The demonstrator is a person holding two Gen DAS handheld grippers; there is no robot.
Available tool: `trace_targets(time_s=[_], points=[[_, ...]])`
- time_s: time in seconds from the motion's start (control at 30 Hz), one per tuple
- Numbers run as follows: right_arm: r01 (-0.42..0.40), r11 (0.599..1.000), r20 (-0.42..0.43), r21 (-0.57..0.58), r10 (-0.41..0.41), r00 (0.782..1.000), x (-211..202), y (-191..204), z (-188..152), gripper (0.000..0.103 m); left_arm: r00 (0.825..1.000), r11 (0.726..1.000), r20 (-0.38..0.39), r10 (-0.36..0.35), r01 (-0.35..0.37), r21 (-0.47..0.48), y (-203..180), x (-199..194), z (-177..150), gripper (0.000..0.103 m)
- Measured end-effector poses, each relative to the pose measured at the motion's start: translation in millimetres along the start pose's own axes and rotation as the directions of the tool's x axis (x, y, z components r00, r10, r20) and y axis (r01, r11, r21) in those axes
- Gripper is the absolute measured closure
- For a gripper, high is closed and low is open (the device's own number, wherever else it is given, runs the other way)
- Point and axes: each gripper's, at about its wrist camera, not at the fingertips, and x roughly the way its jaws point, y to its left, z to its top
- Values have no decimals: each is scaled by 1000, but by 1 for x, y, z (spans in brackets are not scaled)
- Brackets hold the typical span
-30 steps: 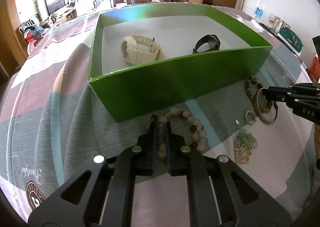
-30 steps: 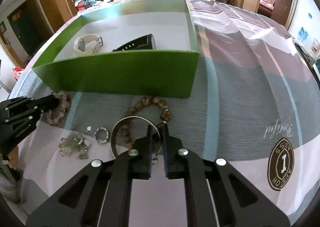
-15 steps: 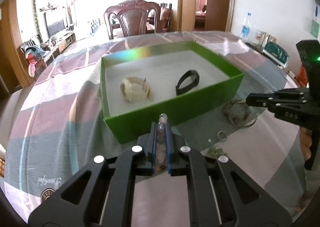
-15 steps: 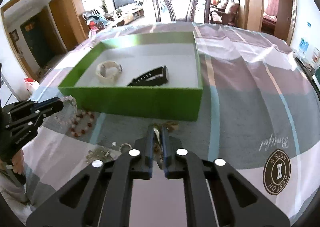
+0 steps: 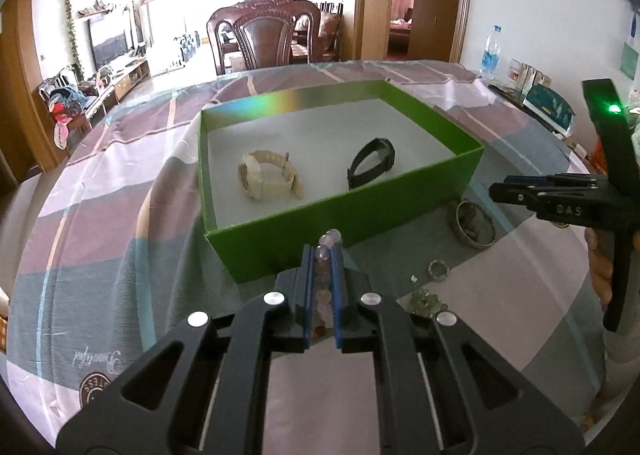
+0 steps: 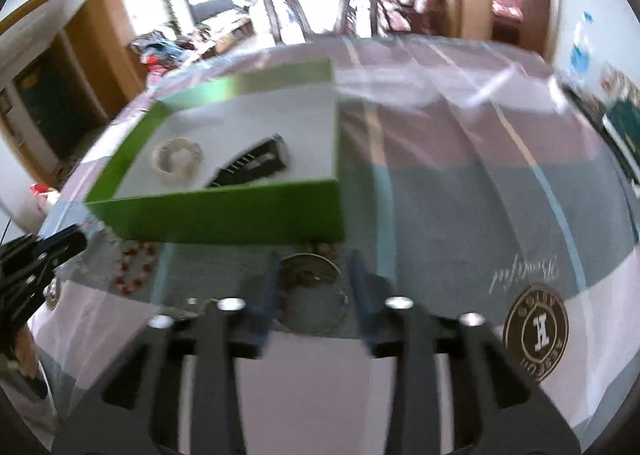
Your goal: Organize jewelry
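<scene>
A green box (image 5: 352, 215) holds a cream watch (image 5: 266, 175) and a black watch (image 5: 372, 163). My left gripper (image 5: 323, 255) is shut on a pink bead bracelet (image 5: 326, 249) and holds it above the cloth in front of the box. In the blurred right wrist view my right gripper (image 6: 316, 263) is open, its fingers either side of a metal bangle (image 6: 310, 303) lying on the cloth with a brown bead bracelet. The box (image 6: 224, 215) lies beyond. The right gripper (image 5: 520, 191) also shows in the left view.
On the striped tablecloth (image 5: 100, 255) lie a small ring (image 5: 438, 270), a pale green trinket (image 5: 424, 301) and the bangle (image 5: 474, 223). A wooden chair (image 5: 264, 39) stands behind the table. A bottle (image 5: 490, 55) and boxes sit at the far right.
My left gripper has lifted the pink bead bracelet off the cloth. My right gripper has opened and let go of the metal bangle, which now lies on the cloth.
</scene>
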Motion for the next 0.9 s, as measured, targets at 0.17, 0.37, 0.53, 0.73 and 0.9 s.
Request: trace_targets(time_s=[0.17,0.37,0.53,0.73,0.9], points=[[58,998,-89,-12,-59,994,25,0,-4,61,1000,1000,-22,-2,2,-4,1,10,-2,95],[104,991,-149,-80,-115,982,40,6,-13,92,999,1000,-37,-2,1,-9,2,15,-5,95],[96,990,-129,-107,-110,985,36,11,-16,97,999,1000,-40,1,-2,-8,1,17,-5,95],[37,995,-26,-87,-40,999,1,16,-10,97,1000,1000,1,-4,4,-13,1,-1,1,95],[-19,991,3,-134,19,1000,-27,34,0,97,1000,999,29,7,-8,38,-4,-24,18,95]])
